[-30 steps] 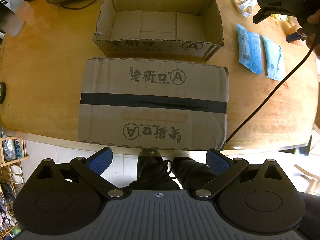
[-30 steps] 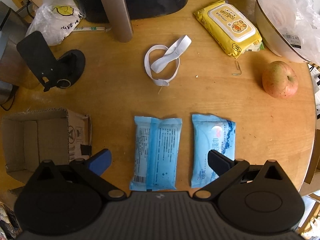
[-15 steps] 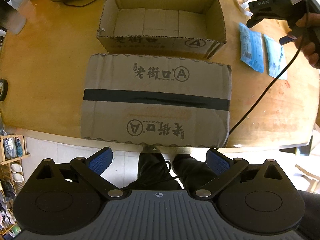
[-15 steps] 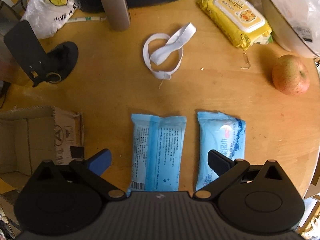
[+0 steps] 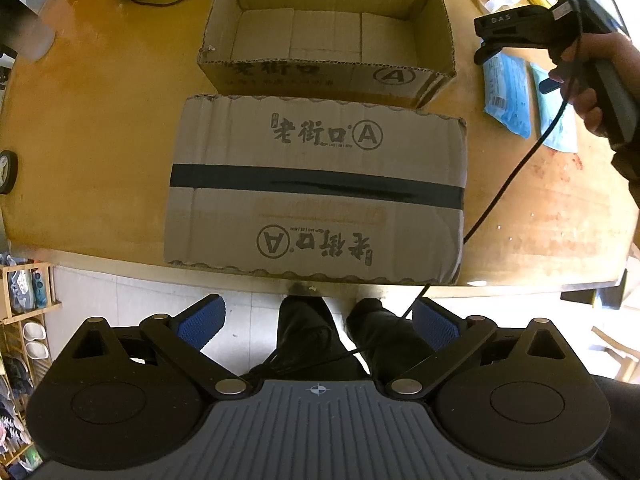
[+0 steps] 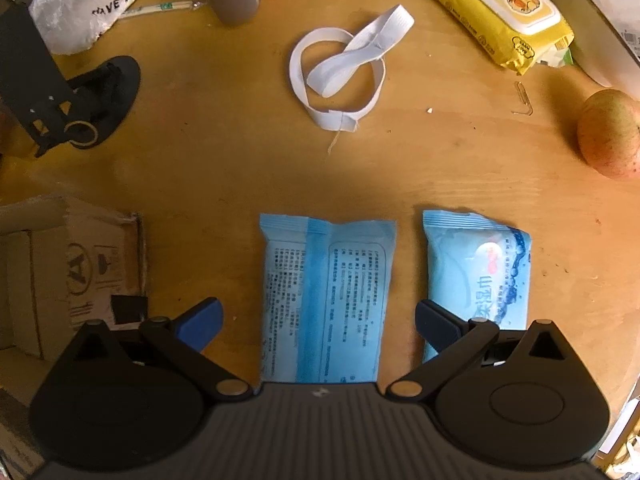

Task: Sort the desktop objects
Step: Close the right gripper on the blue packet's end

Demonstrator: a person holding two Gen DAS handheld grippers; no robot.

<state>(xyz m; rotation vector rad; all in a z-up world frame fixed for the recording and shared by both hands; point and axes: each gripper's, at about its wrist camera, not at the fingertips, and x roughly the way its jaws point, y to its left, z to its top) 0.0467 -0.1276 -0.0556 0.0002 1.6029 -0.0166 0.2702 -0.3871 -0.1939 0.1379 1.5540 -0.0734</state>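
Right gripper [image 6: 318,322] lowered, spread over glossy blue wipes pack [image 6: 326,300] (rectangular), left gripper [image 5: 318,322] spread.

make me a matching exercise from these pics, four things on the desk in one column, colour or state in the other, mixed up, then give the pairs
Things:
1. wet wipes pack with the duck picture
2. elastic band
3. open cardboard box
4. tissue pack between the right tool's fingers

Colour or state:
A. white, looped over itself
B. light blue, printed back facing up
C. yellow, at the far right of the table
D. brown, nothing visible inside

Pairs: 1-C, 2-A, 3-D, 4-B

The right tool is open over the tissue pack; the left tool is open, holding nothing.
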